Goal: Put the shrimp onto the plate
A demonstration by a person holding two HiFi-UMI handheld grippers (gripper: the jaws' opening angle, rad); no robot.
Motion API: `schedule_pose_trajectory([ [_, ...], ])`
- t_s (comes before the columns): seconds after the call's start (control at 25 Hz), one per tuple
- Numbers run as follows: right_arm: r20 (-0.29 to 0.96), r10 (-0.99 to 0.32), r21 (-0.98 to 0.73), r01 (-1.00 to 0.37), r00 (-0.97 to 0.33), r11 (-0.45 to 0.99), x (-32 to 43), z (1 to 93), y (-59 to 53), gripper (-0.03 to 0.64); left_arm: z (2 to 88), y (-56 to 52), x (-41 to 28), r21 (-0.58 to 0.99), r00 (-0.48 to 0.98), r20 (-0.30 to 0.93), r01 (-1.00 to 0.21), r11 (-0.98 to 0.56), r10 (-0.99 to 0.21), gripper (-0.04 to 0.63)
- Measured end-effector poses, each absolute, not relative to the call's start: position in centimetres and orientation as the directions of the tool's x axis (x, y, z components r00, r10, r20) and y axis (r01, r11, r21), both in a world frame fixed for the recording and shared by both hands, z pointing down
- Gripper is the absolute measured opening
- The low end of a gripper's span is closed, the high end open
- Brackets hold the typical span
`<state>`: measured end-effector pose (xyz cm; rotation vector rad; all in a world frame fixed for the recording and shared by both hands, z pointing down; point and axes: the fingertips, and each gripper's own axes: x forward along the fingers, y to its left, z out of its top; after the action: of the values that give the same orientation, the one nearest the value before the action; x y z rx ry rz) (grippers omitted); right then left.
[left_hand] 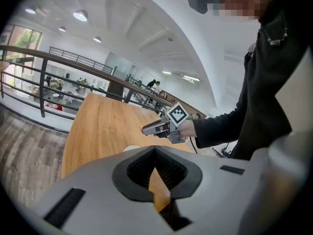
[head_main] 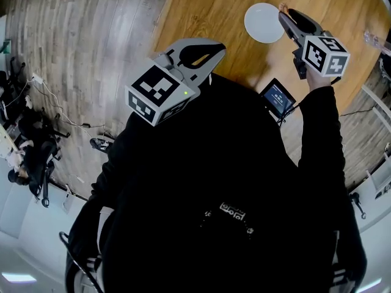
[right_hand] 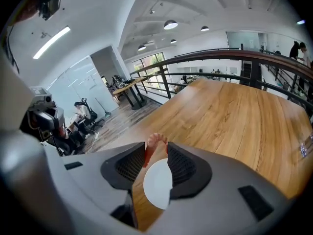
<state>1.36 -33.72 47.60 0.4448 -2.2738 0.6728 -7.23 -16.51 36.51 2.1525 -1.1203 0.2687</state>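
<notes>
A white plate lies on the wooden table. My right gripper hovers just right of the plate and is shut on a pink-orange shrimp at its fingertips. In the right gripper view the gripper looks down on the plate, which shows through the gap behind the shrimp. My left gripper is held up in front of the person's chest, off the table's near edge, shut with nothing in it. In the left gripper view its jaws meet at the tips, and the right gripper is seen beyond.
A small screen device stands near the table's front edge, under the right forearm. A clear object lies at the table's right side. A dark railing runs along the far side. Wood floor lies to the left.
</notes>
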Motion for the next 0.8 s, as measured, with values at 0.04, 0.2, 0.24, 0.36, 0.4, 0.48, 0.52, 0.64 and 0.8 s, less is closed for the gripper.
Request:
schedule_pose_trajectory([
  [0.04,0.727,-0.113,-0.328,-0.486,-0.678,0.810,0.9,48.2,-33.8,0.155,36.7,-16.4,-7.8,0.481,0.602,0.469,-0.788,-0.385,-0.646,0.000],
  [0.2,0.770,-0.101,-0.277,-0.474,-0.630,0.836,0.9,50.0,-33.4,0.155,36.3,-15.4,-8.6,0.483,0.582,0.473,-0.799,-0.358,-0.662,0.000],
  [0.24,0.779,-0.101,-0.269,-0.476,-0.619,0.837,1.5,50.2,-33.2,0.155,36.0,-15.1,-8.4,0.482,0.578,0.473,-0.802,-0.354,-0.665,0.000],
  [0.36,0.798,-0.095,-0.268,-0.492,-0.595,0.829,3.5,51.3,-32.7,0.155,35.5,-14.0,-7.5,0.478,0.566,0.477,-0.809,-0.342,-0.673,0.000],
  [0.4,0.805,-0.092,-0.266,-0.495,-0.587,0.828,3.6,51.9,-32.5,0.156,35.6,-13.7,-7.7,0.479,0.562,0.478,-0.811,-0.336,-0.675,0.000],
  [0.48,0.820,-0.081,-0.260,-0.494,-0.567,0.829,3.8,53.4,-32.1,0.156,36.0,-13.4,-7.9,0.484,0.552,0.482,-0.815,-0.319,-0.680,0.000],
  [0.52,0.827,-0.072,-0.260,-0.493,-0.558,0.830,3.9,54.2,-32.0,0.155,36.2,-13.3,-7.9,0.487,0.547,0.483,-0.817,-0.310,-0.684,0.000],
  [0.64,0.845,-0.050,-0.259,-0.489,-0.533,0.833,3.9,56.4,-31.9,0.156,36.8,-13.1,-8.1,0.489,0.536,0.483,-0.821,-0.295,-0.692,0.000],
  [0.8,0.867,-0.035,-0.244,-0.484,-0.497,0.840,4.9,57.9,-31.2,0.156,36.6,-12.1,-7.8,0.487,0.524,0.484,-0.827,-0.281,-0.701,0.000],
])
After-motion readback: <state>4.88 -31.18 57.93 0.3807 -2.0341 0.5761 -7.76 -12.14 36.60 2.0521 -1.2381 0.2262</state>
